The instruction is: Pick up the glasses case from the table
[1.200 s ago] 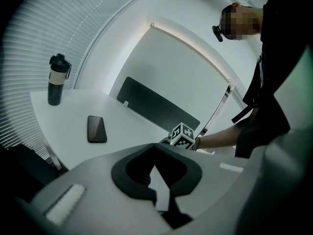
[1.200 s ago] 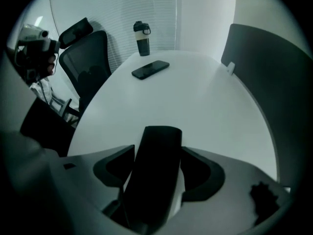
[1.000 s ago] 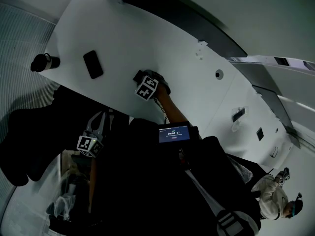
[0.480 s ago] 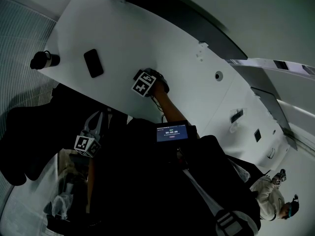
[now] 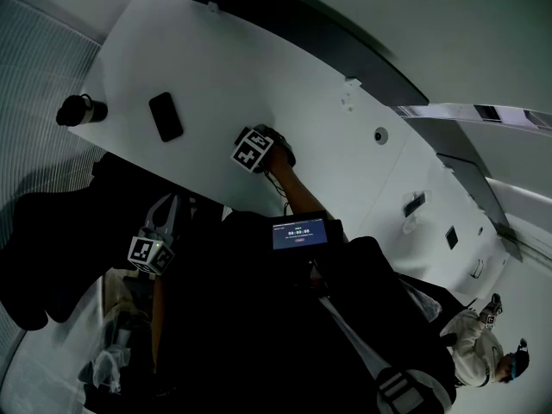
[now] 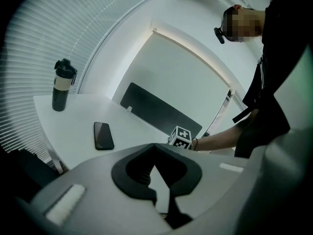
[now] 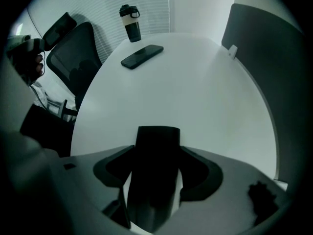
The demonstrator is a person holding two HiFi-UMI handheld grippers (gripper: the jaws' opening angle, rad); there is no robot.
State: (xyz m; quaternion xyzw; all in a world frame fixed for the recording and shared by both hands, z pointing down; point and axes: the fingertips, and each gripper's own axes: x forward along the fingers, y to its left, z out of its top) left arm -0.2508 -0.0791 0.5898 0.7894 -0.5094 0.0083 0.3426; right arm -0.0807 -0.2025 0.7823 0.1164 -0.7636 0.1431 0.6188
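The dark glasses case [image 7: 156, 180] fills the space between the jaws in the right gripper view, with its far end over the white table [image 7: 195, 97]. My right gripper [image 7: 156, 146] is shut on it. From the head view, that gripper [image 5: 278, 149] sits low over the table near the front edge, and the case shows only as a dark lump [image 5: 285, 152] beyond the marker cube. My left gripper [image 5: 171, 205] hangs below the table edge by the dark lap. In the left gripper view its fingers [image 6: 154, 165] meet at the tips with nothing between them.
A flat black phone [image 5: 166, 116] lies on the table to the left, and a dark bottle with a pale band [image 5: 79, 109] stands at the left corner. A dark office chair [image 7: 73, 58] stands by that side. A dark divider panel [image 7: 264, 58] runs along the far edge.
The right gripper's marker cube has shifted slightly left and turned a little. The left gripper has stayed in place.
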